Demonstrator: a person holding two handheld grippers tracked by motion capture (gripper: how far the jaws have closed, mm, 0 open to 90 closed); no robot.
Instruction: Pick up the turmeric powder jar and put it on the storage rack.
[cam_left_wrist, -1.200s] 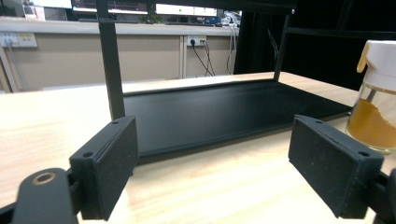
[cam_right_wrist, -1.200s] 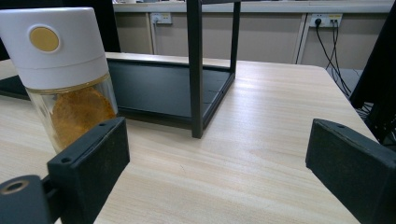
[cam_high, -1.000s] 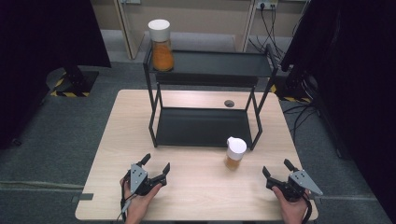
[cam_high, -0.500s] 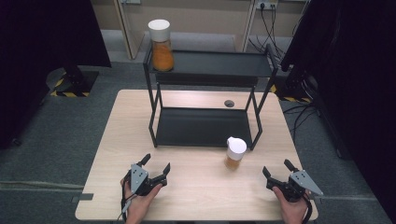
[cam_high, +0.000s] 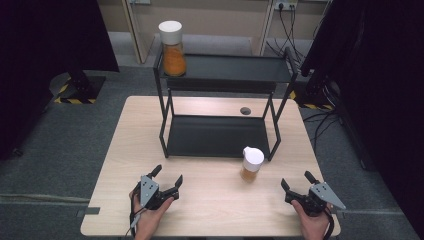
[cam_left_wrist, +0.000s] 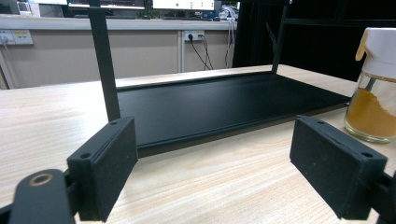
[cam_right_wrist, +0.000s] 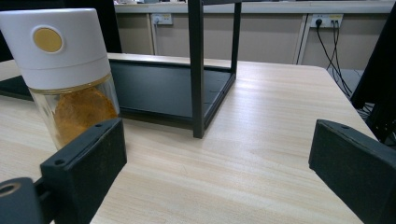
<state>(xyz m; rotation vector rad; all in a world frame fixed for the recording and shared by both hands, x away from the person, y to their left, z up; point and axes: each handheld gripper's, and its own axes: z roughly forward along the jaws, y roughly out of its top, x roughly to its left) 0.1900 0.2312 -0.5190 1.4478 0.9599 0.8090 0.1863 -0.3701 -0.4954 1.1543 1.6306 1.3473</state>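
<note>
A black two-shelf rack stands at the middle of the wooden table. One white-capped jar of orange powder stands on the left end of its top shelf. A second jar stands on the table by the rack's front right leg. It appears at the right in the left gripper view and at the left in the right gripper view. My left gripper rests open near the front edge, nothing between its pads. My right gripper is open at the front right; its jaws have just been opening, with nothing between them.
A small round hole sits in the tabletop behind the rack. Bare wood lies between the two grippers. The rack's black front post rises just beyond the right gripper. Dark curtains hang at both sides, and wall sockets with cables are behind.
</note>
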